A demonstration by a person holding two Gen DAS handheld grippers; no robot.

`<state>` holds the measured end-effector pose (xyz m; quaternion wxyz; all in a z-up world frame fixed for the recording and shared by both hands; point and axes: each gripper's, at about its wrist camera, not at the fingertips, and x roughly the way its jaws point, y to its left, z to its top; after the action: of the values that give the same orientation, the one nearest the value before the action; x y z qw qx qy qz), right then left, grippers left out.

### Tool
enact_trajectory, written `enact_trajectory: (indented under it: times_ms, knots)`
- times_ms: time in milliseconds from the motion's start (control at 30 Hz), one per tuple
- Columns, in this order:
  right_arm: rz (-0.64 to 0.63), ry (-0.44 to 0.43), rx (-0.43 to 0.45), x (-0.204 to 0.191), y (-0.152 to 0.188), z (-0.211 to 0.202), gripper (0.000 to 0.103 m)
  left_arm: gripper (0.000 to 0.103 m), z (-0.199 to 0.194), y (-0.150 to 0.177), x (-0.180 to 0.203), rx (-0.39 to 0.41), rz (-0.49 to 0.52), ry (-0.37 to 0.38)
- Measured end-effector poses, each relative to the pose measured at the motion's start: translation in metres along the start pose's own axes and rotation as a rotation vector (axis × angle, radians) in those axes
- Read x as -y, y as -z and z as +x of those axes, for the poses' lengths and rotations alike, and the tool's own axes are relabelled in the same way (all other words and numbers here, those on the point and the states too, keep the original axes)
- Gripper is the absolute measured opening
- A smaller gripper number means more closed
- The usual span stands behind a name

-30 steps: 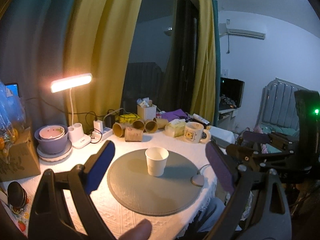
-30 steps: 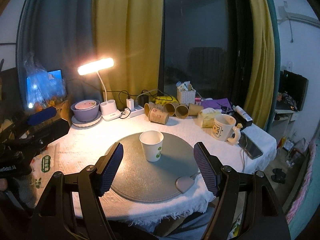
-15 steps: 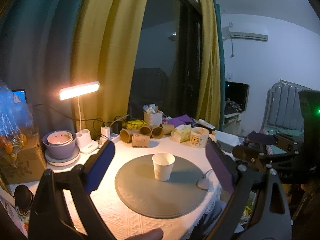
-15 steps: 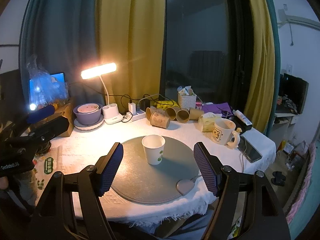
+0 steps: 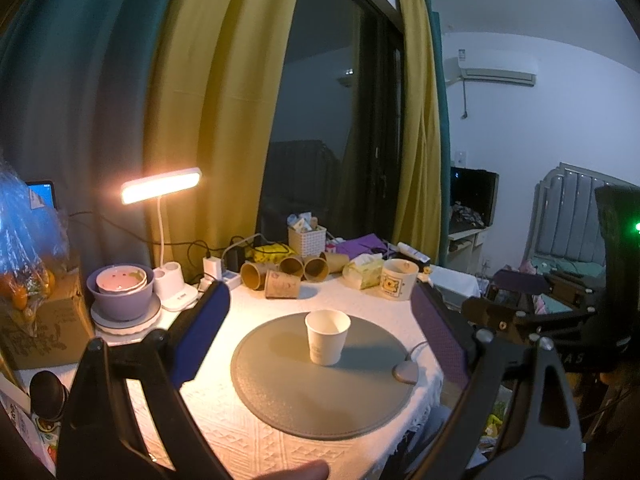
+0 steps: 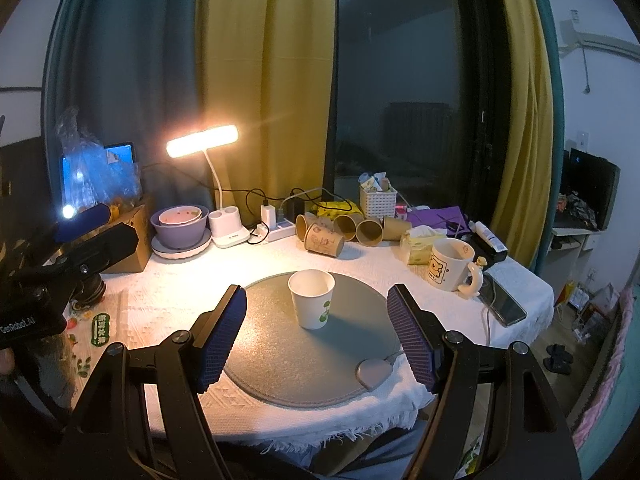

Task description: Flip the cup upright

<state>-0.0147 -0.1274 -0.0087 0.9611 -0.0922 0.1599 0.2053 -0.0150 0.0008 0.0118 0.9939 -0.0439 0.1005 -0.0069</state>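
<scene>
Both hand-held grippers (image 5: 320, 332) (image 6: 316, 332) hover spread before upright cup (image 6: 311, 304).

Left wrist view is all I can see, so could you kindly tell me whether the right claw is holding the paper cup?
Observer: No. The right claw is open, and the paper cup stands upright on the grey mat, ahead of its fingers, untouched.
Operator: Thank you. Is anything printed on the cup's side facing you?
Observer: Yes, a green mark low on its wall.
Operator: And what is beside the mug?
Observer: The mug has its handle towards a phone lying flat near the table edge.
</scene>
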Motion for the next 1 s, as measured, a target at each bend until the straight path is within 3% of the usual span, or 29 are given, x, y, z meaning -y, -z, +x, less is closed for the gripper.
enact_trajectory:
  times_ms: [1000]
  knots:
    - [0.001,-0.001,-0.001,-0.0064,-0.0029,-0.0001,0.076,0.093,-0.0054,-0.0014,0.0014,0.022,0.045,-0.056]
